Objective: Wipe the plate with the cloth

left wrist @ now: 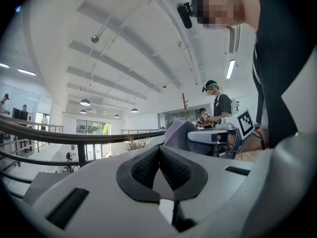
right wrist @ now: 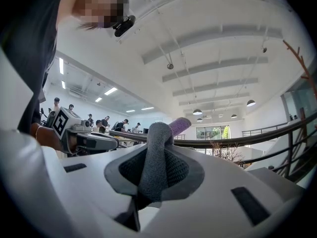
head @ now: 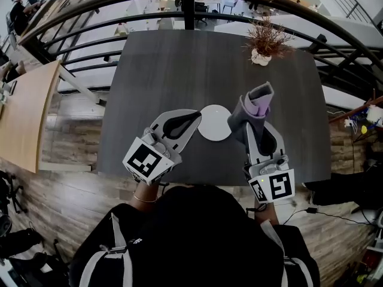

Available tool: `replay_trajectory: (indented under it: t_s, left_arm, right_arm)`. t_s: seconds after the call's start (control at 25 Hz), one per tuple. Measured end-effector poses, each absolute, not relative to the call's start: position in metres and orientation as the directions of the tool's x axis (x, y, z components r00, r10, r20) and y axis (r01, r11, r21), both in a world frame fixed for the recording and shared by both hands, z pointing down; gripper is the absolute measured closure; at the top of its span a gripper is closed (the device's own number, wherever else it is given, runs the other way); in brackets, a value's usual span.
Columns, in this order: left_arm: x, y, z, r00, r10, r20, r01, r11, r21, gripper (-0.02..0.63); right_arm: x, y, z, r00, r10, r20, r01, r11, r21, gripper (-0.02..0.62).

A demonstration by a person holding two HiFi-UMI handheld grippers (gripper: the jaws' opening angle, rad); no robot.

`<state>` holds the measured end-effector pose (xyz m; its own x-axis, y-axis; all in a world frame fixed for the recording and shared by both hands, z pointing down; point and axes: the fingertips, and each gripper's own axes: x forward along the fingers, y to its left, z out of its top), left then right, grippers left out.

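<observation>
The dark table (head: 155,70) lies bare across its far middle and whole left side, leaving open passage there. A potted dried plant (head: 264,42) stands at the far right, and a black railing (head: 189,8) closes off the far edge. Nearer, the low plate (head: 212,124) is hemmed in by the left gripper (head: 196,116) and the right gripper (head: 254,123), whose cloth (head: 256,103) sticks up just right of it.
</observation>
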<state>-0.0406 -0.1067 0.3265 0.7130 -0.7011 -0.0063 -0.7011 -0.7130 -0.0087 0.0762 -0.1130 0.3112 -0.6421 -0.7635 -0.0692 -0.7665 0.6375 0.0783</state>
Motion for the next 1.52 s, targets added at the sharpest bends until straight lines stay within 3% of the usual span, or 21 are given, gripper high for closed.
replay_trajectory:
  t_s: [0.24, 1.52]
  left_arm:
    - [-0.051, -0.12, 0.325, 0.726, -0.686, -0.044, -0.687, -0.722, -0.08, 0.6]
    - [-0.043, -0.148, 0.388, 0.705, -0.705, 0.077, -0.708, -0.706, 0.028, 0.6]
  right_arm:
    - [0.068, -0.123, 0.307, -0.635, -0.769, -0.074, -0.772, 0.629, 0.095, 0.532]
    - [0.066, -0.154, 0.362, -0.662, -0.746, 0.069, -0.744, 0.665, 0.056, 0.532]
